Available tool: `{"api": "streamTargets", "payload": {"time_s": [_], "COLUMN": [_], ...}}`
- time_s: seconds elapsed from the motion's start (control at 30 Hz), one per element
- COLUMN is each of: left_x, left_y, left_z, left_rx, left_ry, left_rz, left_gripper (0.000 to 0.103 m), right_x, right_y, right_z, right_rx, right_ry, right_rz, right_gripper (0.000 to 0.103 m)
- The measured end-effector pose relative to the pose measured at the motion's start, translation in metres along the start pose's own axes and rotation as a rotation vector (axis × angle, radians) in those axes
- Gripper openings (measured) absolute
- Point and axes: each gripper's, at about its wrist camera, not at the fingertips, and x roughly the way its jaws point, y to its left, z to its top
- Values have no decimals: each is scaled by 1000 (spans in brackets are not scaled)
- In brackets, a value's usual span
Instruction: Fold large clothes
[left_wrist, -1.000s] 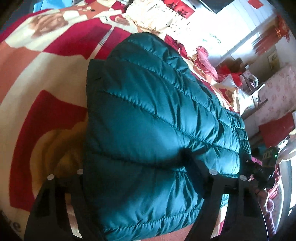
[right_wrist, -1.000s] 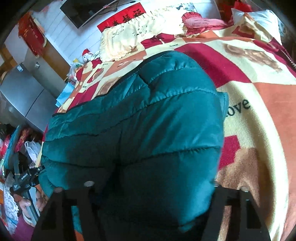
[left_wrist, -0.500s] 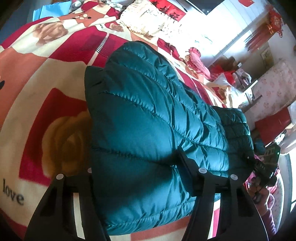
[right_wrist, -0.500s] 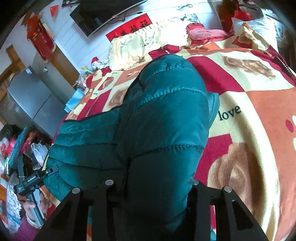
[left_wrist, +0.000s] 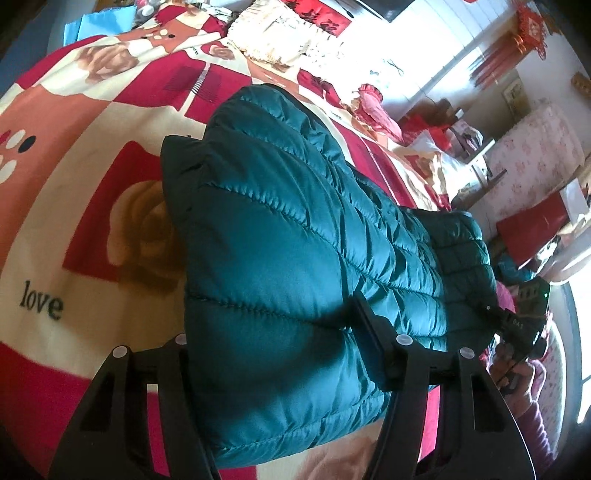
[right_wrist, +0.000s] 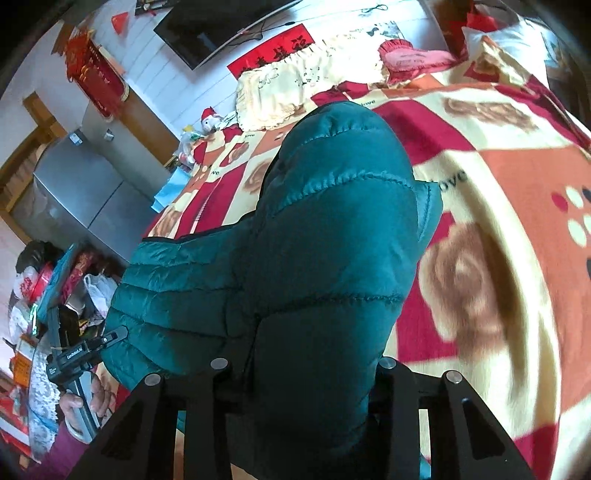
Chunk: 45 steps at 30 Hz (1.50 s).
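On blanket (left_wrist: 74, 221) w/ "love" print, teal jacket (left_wrist: 295, 258), prob. in both tongs (left_wrist: 273, 332).

A home bedroom, lived-in and cluttered. Across most of the frame, a bed under a red and cream blanket (right_wrist: 498, 155) with roses and "love" printed on it. At the top, a lace-edged pillow (right_wrist: 295, 81) and a pink heart cushion (right_wrist: 410, 55). In the upper middle of the right view, a wall TV (right_wrist: 207, 29) over white panelling; upper left, red hangings (right_wrist: 96, 74). At left, a grey fridge (right_wrist: 85, 195). At lower left, bags (right_wrist: 33, 280) and household clutter.
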Motion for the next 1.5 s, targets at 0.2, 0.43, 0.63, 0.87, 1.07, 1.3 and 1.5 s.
{"api": "streamTargets", "payload": {"time_s": [0.2,0.43,0.63,0.87,1.07,1.3,1.5], "left_x": [-2,6,9,-18,-56,-34,-4], "left_y": [5,18,32,33,3,-29,-33], "left_z": [-12,-22,-29,-29,-32,-32,-24], "left_rx": [3,-41,-96,-124,-24,54,72], "left_ry": [10,25,31,11,-129,-151,-161], "left_rz": [6,6,-5,36,158,257,354], "left_gripper": [61,61,75,78,78,78,78], "right_x": [-8,-2,4,-33,-75,-40,18], "right_y": [-10,-20,-35,-39,-18,36,69], "right_z": [-16,-26,-33,-38,-35,-22,-20], "right_rx": [40,46,84,127,107,-5,-130], "right_ry": [5,28,49,-31,-185,-153,-112], "right_rz": [14,-57,-129,-222,-255,-210,-257], "right_gripper": [38,47,72,74,74,74,74]}}
